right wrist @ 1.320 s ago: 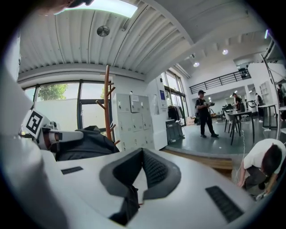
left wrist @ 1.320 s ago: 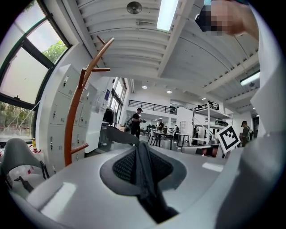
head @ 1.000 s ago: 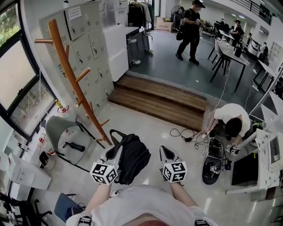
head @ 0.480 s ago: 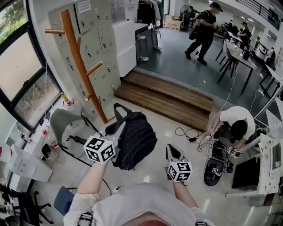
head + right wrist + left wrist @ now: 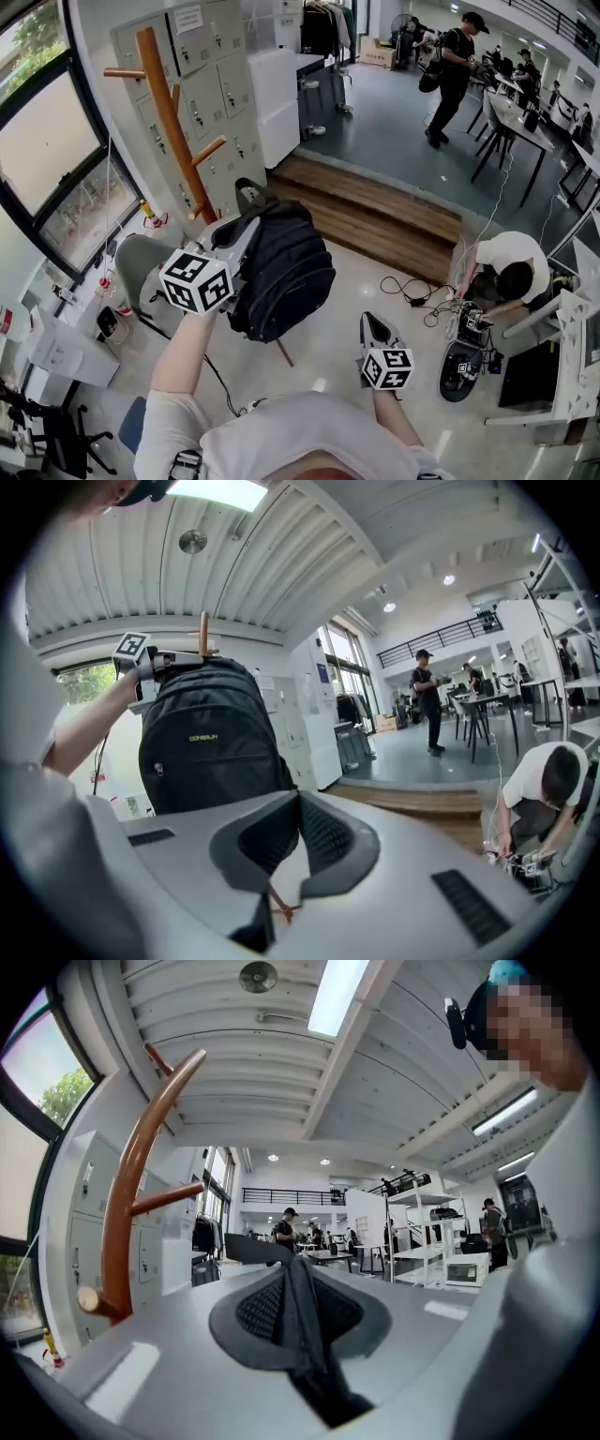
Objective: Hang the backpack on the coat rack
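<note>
The black backpack (image 5: 284, 267) hangs in the air by its top strap, which my left gripper (image 5: 241, 232) is shut on. In the left gripper view the jaws (image 5: 287, 1267) pinch the black strap (image 5: 302, 1321), and the wooden coat rack (image 5: 128, 1206) rises just to the left. The coat rack (image 5: 172, 120) leans in front of the lockers, its pegs above and left of the backpack. My right gripper (image 5: 372, 323) hovers low at the right, shut, with nothing held. In its own view the jaws (image 5: 298, 802) meet at the tips, with the backpack (image 5: 208, 744) hanging ahead.
Grey lockers (image 5: 220, 89) stand behind the rack, with a large window (image 5: 52, 159) to the left. A grey chair (image 5: 141, 267) sits under the backpack's left side. Wooden steps (image 5: 375, 206) cross the middle. A person (image 5: 506, 272) crouches at right among cables (image 5: 412, 286).
My left gripper has lifted the backpack off the floor and carried it up toward the coat rack. The right gripper has stayed in place.
</note>
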{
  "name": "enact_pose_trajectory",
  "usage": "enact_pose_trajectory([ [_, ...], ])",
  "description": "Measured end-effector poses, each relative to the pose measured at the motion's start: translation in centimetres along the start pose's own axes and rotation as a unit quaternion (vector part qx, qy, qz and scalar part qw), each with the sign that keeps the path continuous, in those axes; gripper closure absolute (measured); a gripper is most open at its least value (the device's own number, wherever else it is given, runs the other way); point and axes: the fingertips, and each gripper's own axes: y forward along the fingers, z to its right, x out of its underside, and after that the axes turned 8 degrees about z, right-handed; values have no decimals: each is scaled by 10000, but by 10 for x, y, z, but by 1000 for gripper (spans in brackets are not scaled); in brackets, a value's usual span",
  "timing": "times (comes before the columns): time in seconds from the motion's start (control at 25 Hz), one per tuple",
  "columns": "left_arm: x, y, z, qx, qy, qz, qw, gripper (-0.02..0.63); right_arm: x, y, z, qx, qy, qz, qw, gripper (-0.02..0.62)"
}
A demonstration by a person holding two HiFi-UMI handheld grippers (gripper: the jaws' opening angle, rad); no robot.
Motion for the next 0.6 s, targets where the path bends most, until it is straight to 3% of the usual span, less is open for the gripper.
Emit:
enact_pose_trajectory([
  [0.4, -87, 22, -29, -146, 480, 399, 9979, 557, 5, 0, 10, -44, 115, -67, 9999, 587],
  [0.6, -102, 33, -58, -430, 389, 413, 9975, 556, 6, 0, 18, -8, 125, -81, 9999, 587],
])
